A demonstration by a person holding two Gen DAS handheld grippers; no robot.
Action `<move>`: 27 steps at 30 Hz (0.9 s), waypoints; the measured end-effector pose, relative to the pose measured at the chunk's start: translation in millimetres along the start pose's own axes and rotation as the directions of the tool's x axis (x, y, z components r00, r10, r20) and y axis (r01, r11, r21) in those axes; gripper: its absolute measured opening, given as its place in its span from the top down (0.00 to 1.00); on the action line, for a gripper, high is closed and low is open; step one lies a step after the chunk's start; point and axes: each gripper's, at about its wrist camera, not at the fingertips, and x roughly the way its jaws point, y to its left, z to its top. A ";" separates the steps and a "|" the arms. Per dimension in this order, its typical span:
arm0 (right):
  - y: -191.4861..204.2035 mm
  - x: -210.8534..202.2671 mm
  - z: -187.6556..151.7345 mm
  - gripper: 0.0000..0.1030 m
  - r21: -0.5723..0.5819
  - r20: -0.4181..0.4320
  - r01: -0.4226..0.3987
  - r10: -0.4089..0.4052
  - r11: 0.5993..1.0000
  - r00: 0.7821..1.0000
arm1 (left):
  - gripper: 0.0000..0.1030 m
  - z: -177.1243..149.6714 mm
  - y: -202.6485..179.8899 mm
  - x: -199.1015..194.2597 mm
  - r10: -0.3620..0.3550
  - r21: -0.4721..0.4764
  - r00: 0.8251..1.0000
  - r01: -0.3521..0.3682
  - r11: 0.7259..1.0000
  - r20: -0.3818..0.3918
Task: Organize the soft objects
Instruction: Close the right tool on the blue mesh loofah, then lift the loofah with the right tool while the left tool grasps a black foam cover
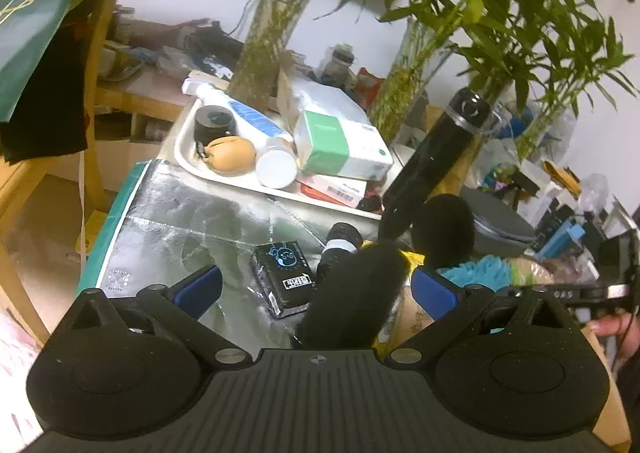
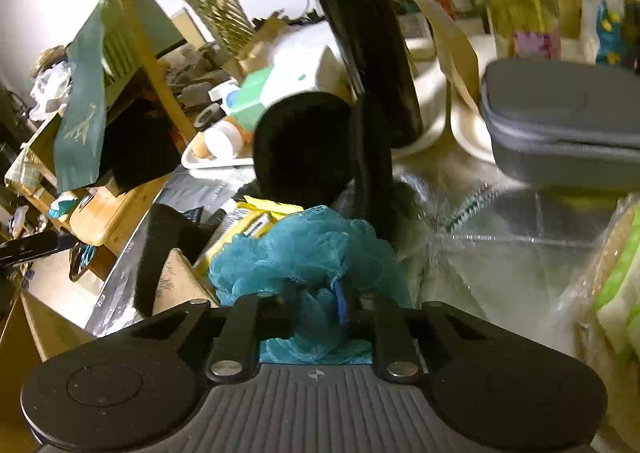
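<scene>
Right wrist view shows the right hand-held gripper (image 2: pixel 316 317) clamped on a blue mesh bath pouf (image 2: pixel 304 249); its jaws are drawn close together with the netting bunched between them and spilling out ahead. Just beyond the pouf stands a black furry object (image 2: pixel 300 145), and behind that a tall black bottle (image 2: pixel 368 53). A yellow packet (image 2: pixel 248 221) lies just left of the pouf, partly under it. Ahead and to the right sits a grey zipped case (image 2: pixel 560 121) on the foil-covered surface (image 2: pixel 520 253).

Left wrist view shows the left hand-held gripper (image 1: pixel 316 289) with its blue-padded jaws wide apart and nothing pressed between them. A long black fuzzy object (image 1: pixel 352 293) lies in the gap between the fingers, though no pad touches it. Just ahead and slightly left is a small black box (image 1: pixel 280 277) with a cartoon face. Farther ahead, a white tray (image 1: pixel 188 149) holds a brown bun-shaped item (image 1: pixel 232 155), a white bottle (image 1: pixel 256 133) lying down and a green-and-white box (image 1: pixel 340 145). The pouf (image 1: pixel 476 269) shows just right of the right-hand finger.
</scene>
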 end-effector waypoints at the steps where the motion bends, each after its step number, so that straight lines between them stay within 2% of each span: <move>1: 2.1 -4.0 0.5 0.83 -0.010 0.007 0.004 -0.004 1.000 1.000 | 0.00 0.1 -1.0 0.9 0.003 0.012 1.000 -0.003 1.000 -0.002; 6: 7.9 -26.5 4.9 0.85 -0.032 0.080 0.030 -0.028 0.999 0.996 | 0.00 3.7 -1.1 9.0 0.002 0.058 1.000 0.000 0.998 -0.027; 15: 10.0 -68.7 13.8 0.87 -0.005 0.243 0.098 -0.094 0.995 0.966 | 0.00 13.7 17.4 24.3 -0.052 -0.020 0.996 0.050 0.999 -0.069; 19: 13.5 -81.6 15.2 0.87 -0.003 0.282 0.117 -0.112 0.993 0.953 | 0.00 16.2 17.1 26.1 -0.071 -0.028 0.994 0.069 0.997 -0.085; 25: 14.1 -92.1 9.5 0.87 0.005 0.293 0.132 -0.128 0.991 0.947 | 0.00 24.8 -3.4 37.5 -0.047 0.116 0.985 0.067 0.991 -0.168; 27: 13.3 -96.0 4.7 0.87 0.011 0.296 0.131 -0.128 0.991 0.946 | 0.00 27.8 -8.8 49.4 -0.048 0.152 0.973 0.084 0.985 -0.226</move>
